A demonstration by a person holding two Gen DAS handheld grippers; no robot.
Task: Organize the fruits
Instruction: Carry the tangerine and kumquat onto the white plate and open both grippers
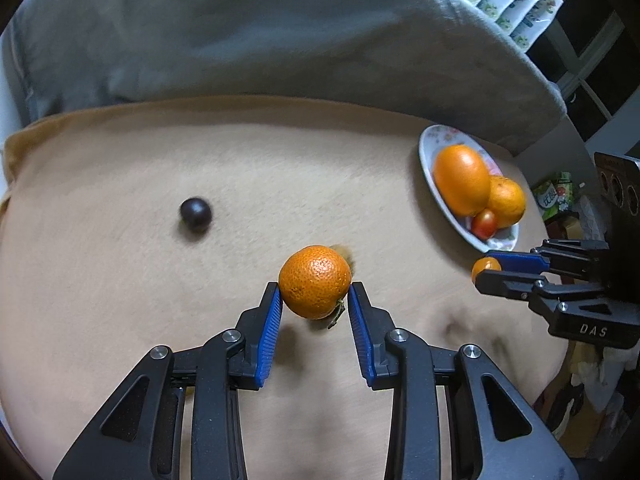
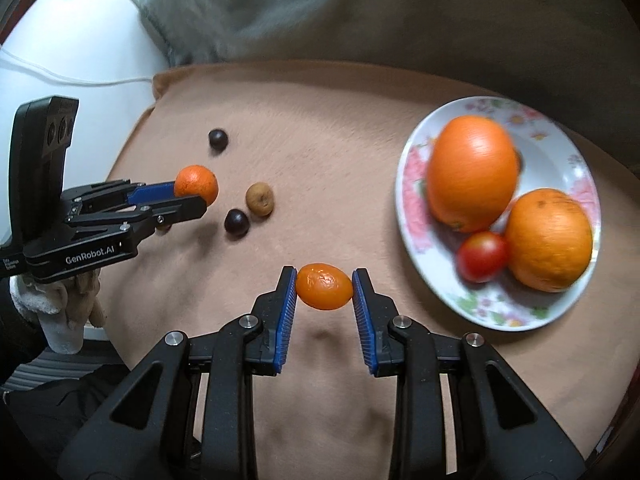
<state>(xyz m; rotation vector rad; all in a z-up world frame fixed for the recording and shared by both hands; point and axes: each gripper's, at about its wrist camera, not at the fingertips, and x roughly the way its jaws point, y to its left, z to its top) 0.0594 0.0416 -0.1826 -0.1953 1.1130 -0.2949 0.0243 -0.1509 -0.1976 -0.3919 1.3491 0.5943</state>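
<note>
While the left tongs (image 1: pixel 315 294) pinch a light, firm mandarin (image 1: pixel 315 281) at its widest girth above the tan cushion (image 1: pixel 120 168), the right tongs (image 2: pixel 324 288) clamp a small, slippery kumquat (image 2: pixel 324 286) end-to-end, near the floral plate (image 2: pixel 412 200).

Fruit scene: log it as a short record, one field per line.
left gripper: shut on mandarin
right gripper: shut on kumquat
plate: holds large orange, smaller orange, cherry tomato
loose on tan cloth: two dark round fruits, one brown fruit
backdrop: grey cushion
</note>
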